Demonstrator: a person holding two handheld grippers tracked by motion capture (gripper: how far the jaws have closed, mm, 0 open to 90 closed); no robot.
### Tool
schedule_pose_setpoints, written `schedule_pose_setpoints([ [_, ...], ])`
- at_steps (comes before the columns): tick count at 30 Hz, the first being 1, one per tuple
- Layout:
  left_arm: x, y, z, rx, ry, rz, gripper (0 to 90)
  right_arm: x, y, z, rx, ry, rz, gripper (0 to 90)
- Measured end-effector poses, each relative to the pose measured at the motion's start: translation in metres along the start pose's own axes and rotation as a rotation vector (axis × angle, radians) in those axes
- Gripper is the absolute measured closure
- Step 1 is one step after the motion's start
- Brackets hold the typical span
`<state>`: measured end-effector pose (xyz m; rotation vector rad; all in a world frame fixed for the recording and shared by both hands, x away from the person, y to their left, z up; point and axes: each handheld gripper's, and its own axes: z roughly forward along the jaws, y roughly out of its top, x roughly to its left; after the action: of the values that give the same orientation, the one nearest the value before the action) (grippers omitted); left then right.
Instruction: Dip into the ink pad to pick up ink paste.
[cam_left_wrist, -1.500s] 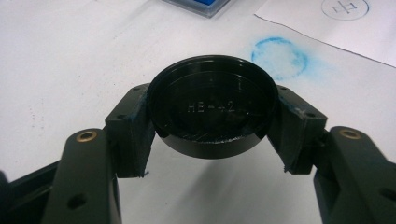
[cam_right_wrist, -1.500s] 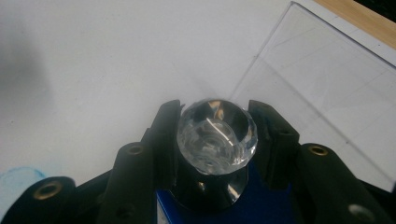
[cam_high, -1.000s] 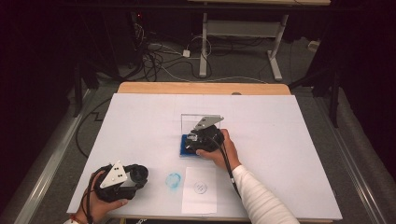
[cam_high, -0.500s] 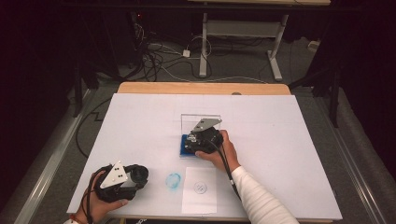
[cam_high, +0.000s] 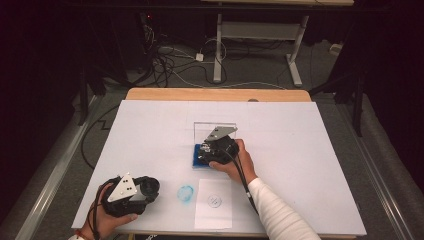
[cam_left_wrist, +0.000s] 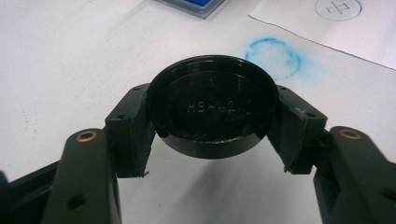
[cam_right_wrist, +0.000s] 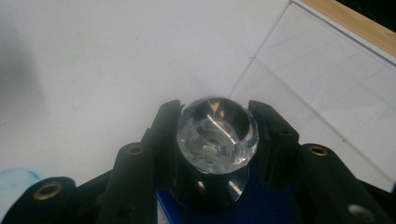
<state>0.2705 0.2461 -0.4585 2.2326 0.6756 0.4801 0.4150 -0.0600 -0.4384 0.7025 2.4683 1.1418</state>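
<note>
White paper covers the table (cam_high: 150, 130), its wooden far edge showing; dark floor with cables and a desk frame lies behind.

Item: left gripper (cam_left_wrist: 212, 140), held low at the near left corner of the table (cam_high: 131, 192). Jaws closed on a round black cap (cam_left_wrist: 212, 112), gripped by its rim, inner face with moulded lettering turned to the camera.

Item: right gripper (cam_right_wrist: 215, 140), at the table's centre (cam_high: 216, 150). Jaws closed on the clear faceted knob (cam_right_wrist: 217, 128) of a stamp, whose dark body stands on a blue ink pad (cam_right_wrist: 261, 205).

Item: blue ink pad in high view (cam_high: 196, 156), in a clear case with its lid (cam_high: 215, 131) standing open behind.

Item: blue ring-shaped ink smudge (cam_high: 186, 193) on the paper, near the left gripper.

Item: white sheet (cam_high: 214, 206) bearing a round stamped mark (cam_high: 214, 200), just right of the smudge.
</note>
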Motion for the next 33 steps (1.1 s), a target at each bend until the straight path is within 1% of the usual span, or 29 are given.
schedule_pose_setpoints([
  [3,0.0,0.0,0.0,0.001,-0.001,-0.001,36.2,0.0,0.001,0.0,-0.001,-0.005,0.007,57.0],
  [5,0.001,0.0,0.0,-0.001,0.0,-0.004,36.2,-0.002,0.001,-0.002,-0.003,-0.021,0.007,57.1],
  [6,0.001,-0.001,0.0,-0.001,0.0,-0.005,36.2,-0.005,0.0,-0.004,-0.01,-0.019,0.018,57.1],
  [8,0.002,-0.001,0.0,-0.003,-0.001,-0.011,36.2,-0.009,0.0,-0.009,-0.025,-0.021,0.034,57.0],
  [12,0.003,-0.001,-0.001,-0.002,0.002,-0.012,36.3,-0.012,0.003,-0.02,-0.046,-0.029,0.032,57.0],
  [15,0.002,0.0,-0.001,-0.003,0.003,-0.012,36.2,-0.013,0.005,-0.027,-0.064,-0.032,0.039,57.0],
  [22,0.002,0.0,-0.001,-0.006,0.002,-0.012,36.2,-0.011,0.013,-0.038,-0.094,-0.032,0.027,57.0],
  [33,0.003,0.0,-0.002,-0.005,0.003,-0.012,36.2,-0.008,0.035,-0.05,-0.109,-0.041,-0.001,57.0],
])
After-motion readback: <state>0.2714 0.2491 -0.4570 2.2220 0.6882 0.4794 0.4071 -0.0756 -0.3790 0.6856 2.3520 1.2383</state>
